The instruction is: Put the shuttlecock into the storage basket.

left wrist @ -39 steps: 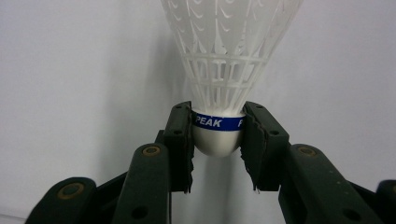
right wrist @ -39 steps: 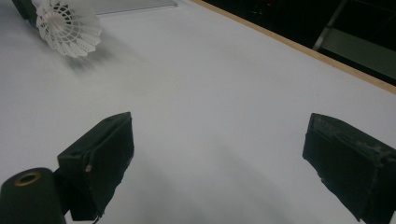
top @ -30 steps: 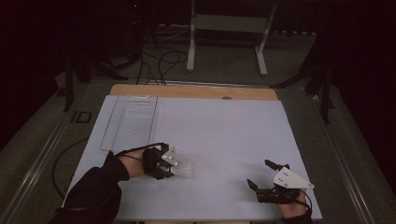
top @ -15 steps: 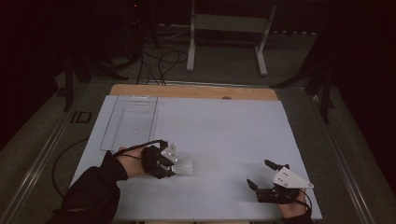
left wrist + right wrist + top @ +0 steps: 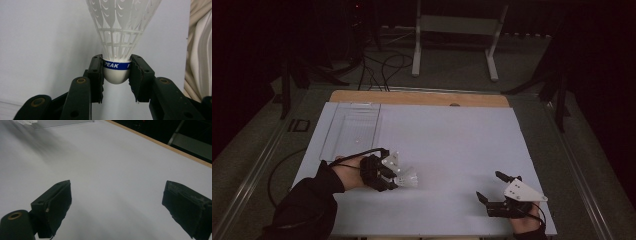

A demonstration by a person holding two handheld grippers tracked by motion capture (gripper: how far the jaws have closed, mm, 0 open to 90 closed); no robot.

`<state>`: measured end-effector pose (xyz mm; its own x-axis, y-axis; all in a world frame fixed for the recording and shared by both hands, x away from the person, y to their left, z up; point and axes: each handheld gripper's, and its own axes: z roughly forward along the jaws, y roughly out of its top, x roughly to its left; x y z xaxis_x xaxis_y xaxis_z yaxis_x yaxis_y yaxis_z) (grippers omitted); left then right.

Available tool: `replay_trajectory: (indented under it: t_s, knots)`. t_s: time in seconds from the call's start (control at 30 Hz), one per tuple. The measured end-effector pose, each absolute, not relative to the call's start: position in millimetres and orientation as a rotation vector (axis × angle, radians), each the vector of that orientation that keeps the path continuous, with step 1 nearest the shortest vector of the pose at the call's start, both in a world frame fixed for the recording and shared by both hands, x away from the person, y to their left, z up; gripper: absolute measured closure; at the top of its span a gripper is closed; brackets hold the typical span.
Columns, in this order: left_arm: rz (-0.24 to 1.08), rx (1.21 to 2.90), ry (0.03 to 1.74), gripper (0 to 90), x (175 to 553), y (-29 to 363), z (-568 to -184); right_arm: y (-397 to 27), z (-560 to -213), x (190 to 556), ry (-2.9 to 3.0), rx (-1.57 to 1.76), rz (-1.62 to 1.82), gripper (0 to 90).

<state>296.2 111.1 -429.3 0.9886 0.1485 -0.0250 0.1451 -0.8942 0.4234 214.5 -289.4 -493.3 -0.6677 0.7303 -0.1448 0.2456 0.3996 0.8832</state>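
Tongs on the left [image 5: 116,71] clamp the rounded white cork of a white plastic shuttlecock with a blue band [image 5: 117,65], skirt pointing away, low over the white table [image 5: 452,140], a grip that spares the fragile skirt. The clear plastic tray [image 5: 353,129] lies just beyond. The right tongs [image 5: 117,205] gape wide and empty near the table's front edge. Since the earlier frame, the left hand has barely shifted; the right has stayed put.

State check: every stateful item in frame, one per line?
left gripper: shut on the shuttlecock's cork
shuttlecock: held at its white cork, skirt pointing away from the jaws
right gripper: open, nothing between the jaws
clear tray: lying flat at the table's left
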Motion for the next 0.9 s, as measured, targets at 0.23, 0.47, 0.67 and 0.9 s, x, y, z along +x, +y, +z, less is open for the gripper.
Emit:
replay_trajectory:
  t_s: [0.23,0.47,0.67,0.9]
  knots:
    - [0.007,2.724,0.219,65.8,294.4,112.0,-421.8,-289.3,-493.6,214.7,2.140,0.836,1.224,8.8]
    - [-0.001,2.711,0.225,65.8,295.2,112.7,-410.1,-288.9,-493.8,214.8,2.139,0.836,1.225,8.8]
    - [0.002,2.683,0.231,65.7,297.3,114.6,-397.9,-289.1,-493.6,214.8,2.141,0.838,1.227,8.8]
    - [0.018,2.673,0.229,65.6,297.2,117.3,-386.6,-289.1,-493.9,215.3,2.142,0.832,1.224,8.8]
